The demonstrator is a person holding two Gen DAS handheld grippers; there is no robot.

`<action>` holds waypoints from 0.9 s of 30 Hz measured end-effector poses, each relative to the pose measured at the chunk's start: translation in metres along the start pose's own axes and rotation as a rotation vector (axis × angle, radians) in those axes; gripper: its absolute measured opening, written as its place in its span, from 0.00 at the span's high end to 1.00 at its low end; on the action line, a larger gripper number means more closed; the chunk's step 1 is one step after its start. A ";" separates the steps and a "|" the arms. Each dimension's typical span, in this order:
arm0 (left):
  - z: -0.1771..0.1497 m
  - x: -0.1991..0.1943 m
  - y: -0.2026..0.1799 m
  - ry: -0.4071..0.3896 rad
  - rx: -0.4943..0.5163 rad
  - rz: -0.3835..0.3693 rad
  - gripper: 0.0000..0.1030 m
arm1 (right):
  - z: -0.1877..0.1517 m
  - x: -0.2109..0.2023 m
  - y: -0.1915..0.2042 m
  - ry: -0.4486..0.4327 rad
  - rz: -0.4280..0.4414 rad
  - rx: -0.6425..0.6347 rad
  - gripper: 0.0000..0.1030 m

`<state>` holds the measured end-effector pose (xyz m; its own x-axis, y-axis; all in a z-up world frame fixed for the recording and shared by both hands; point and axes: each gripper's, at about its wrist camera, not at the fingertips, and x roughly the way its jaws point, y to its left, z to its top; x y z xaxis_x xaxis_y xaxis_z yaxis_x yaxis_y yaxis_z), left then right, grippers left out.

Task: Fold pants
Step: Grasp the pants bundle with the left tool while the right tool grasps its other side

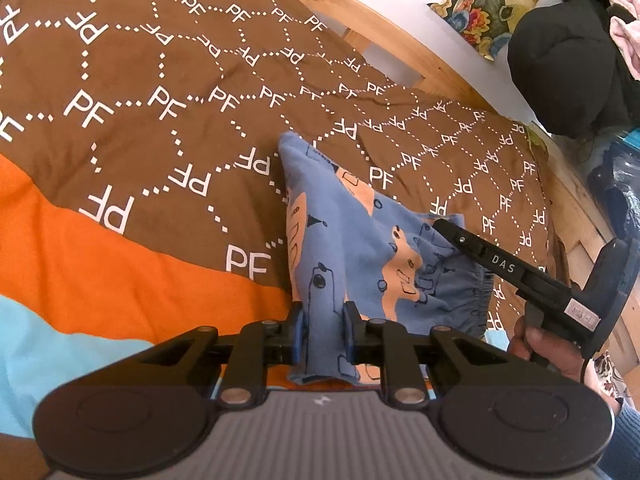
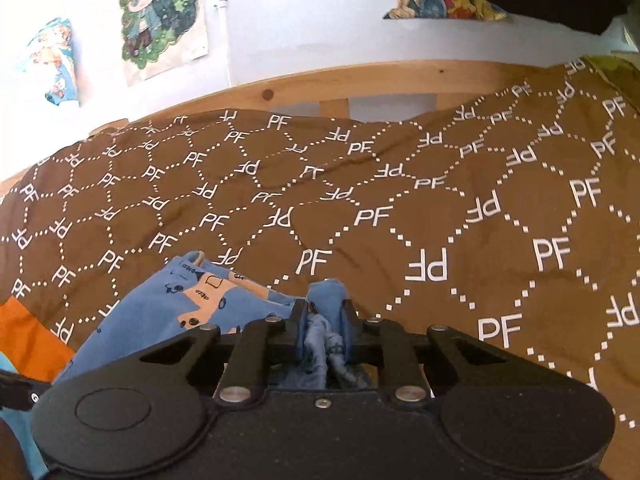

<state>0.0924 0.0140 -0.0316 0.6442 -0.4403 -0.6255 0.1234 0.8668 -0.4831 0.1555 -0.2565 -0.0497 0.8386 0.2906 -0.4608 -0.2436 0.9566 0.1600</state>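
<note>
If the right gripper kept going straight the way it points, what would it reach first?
Probably the brown PF-patterned bedspread: the right gripper, shut on the blue printed pants, angles down at it. Depth is uncertain.

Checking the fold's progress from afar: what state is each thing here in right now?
pants: partly lifted off the bed, bunched, gripped at two spots
left gripper: shut on a fabric edge
right gripper: shut on the gathered waistband
bedspread: spread over the bed, lightly wrinkled
</note>
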 end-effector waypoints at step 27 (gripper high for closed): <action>0.044 -0.022 -0.035 -0.104 0.191 0.035 0.83 | 0.079 0.002 0.004 -0.075 0.166 -0.216 0.86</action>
<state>0.1071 0.0034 0.0264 0.7237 -0.3911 -0.5686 0.2336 0.9141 -0.3314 0.1943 -0.2539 0.0187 0.8102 0.4493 -0.3766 -0.4724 0.8807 0.0345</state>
